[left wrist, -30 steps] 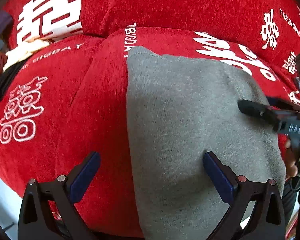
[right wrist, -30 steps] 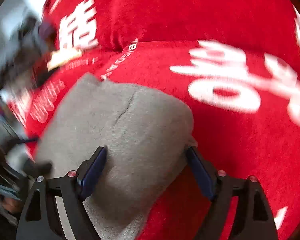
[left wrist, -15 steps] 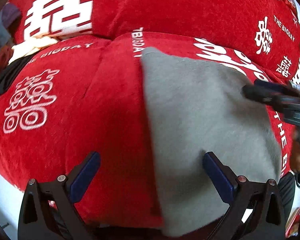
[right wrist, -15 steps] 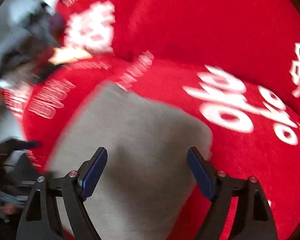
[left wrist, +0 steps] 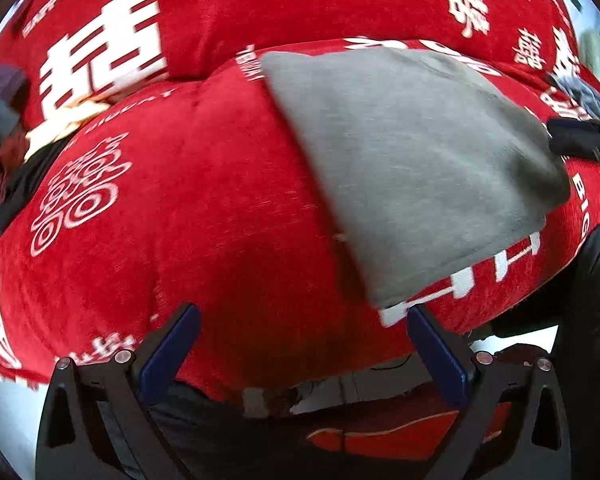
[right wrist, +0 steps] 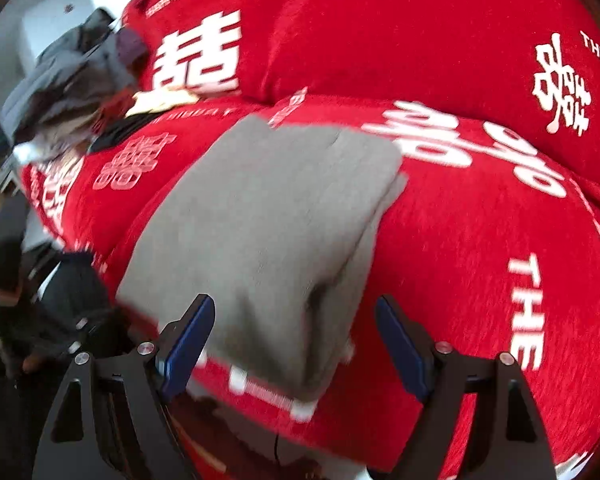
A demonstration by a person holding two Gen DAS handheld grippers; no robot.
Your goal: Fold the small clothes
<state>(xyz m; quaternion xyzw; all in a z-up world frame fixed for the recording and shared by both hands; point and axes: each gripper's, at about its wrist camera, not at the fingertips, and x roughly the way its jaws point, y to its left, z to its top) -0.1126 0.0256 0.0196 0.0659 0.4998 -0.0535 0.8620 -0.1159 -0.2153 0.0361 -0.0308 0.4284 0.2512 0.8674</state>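
A folded grey garment lies flat on the red sofa seat. It also shows in the right wrist view, with stacked layers along its right edge. My left gripper is open and empty, pulled back off the garment, over the seat's front edge. My right gripper is open and empty, its fingers on either side of the garment's near corner, a little above it. The right gripper's finger tip shows at the right edge of the left wrist view.
The sofa has a red cover with white characters and a red backrest. A pile of other clothes lies at the sofa's left end. The floor shows below the seat's front edge.
Both grippers have drawn back from the grey garment toward the seat's front edge. The left gripper no longer straddles the garment. The garment stays folded on the seat.
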